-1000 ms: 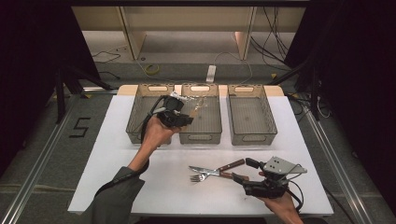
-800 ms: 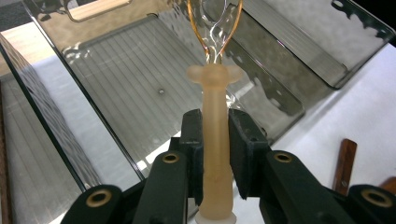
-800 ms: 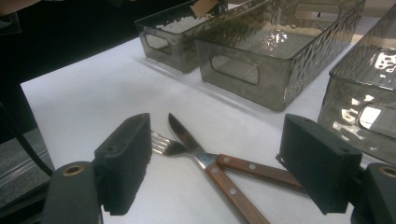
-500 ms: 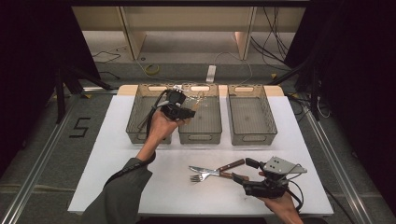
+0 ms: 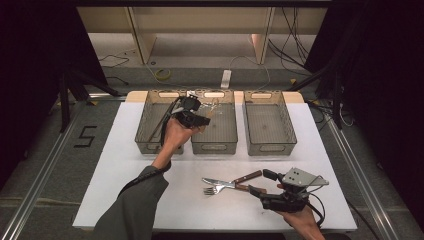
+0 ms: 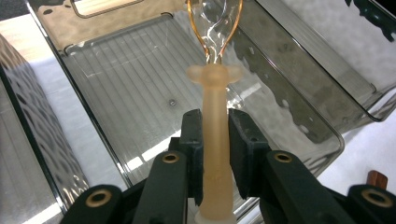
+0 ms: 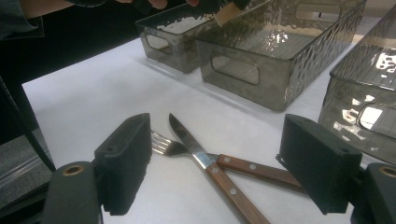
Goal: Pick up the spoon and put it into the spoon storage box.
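My left gripper (image 5: 201, 118) is shut on the peach translucent handle of a plastic spoon (image 6: 215, 88). The spoon's clear, orange-rimmed bowl (image 5: 213, 106) points out over the middle grey bin (image 5: 215, 146), above its ribbed floor (image 6: 126, 79). Near the table's front edge my right gripper (image 5: 261, 183) stands open and close to the white tabletop. A wooden-handled knife (image 7: 192, 145) and fork (image 7: 162, 145) lie crossed just ahead of its jaws (image 7: 217, 135), with no contact. In the high view the knife (image 5: 235, 182) and fork (image 5: 214, 190) lie left of the right gripper.
Three grey see-through bins stand in a row at the back of the white table: left (image 5: 150, 131), middle, and right (image 5: 267, 142). A dark sleeve (image 5: 132, 205) reaches in from the bottom left. Bare tabletop (image 5: 310, 135) lies to the right.
My left hand has carried the spoon a little farther back and lower, from the wall between the left and middle bins to over the middle bin. The right gripper has kept still.
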`<state>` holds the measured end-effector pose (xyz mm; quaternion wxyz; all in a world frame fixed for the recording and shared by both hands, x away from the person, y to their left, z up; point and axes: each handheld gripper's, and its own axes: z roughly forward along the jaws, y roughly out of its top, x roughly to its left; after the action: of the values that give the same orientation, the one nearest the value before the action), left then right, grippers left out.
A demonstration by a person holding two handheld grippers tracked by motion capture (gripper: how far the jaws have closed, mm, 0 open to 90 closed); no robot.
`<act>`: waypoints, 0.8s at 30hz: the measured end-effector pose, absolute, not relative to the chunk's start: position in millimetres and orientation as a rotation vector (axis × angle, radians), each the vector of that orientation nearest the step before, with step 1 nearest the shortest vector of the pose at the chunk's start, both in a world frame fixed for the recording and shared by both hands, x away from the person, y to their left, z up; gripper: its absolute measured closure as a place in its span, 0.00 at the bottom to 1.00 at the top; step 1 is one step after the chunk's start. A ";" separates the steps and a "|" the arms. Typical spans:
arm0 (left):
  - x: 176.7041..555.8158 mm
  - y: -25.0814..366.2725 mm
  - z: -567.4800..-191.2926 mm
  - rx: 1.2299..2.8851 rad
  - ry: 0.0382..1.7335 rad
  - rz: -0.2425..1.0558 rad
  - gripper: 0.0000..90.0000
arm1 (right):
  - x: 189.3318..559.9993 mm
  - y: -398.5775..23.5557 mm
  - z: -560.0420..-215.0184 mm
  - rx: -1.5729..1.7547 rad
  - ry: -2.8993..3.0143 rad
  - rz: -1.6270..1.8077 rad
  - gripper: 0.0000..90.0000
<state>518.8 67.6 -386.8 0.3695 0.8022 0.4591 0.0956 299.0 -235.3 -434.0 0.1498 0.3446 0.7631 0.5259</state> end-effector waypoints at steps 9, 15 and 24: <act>519.2 68.7 -394.0 2.067 1.188 0.237 0.84 | 299.0 -234.8 -434.2 0.989 2.191 1.514 0.29; 519.3 68.3 -398.2 2.065 1.197 0.231 0.84 | 298.7 -234.5 -434.1 0.992 2.194 1.511 0.29; 518.3 62.0 -401.7 2.085 1.183 0.218 0.84 | 298.8 -234.6 -434.2 0.992 2.193 1.515 0.29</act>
<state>518.3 62.0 -401.7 0.3589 0.8086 0.4586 0.0845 298.8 -234.6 -434.2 0.1485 0.3449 0.7625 0.5268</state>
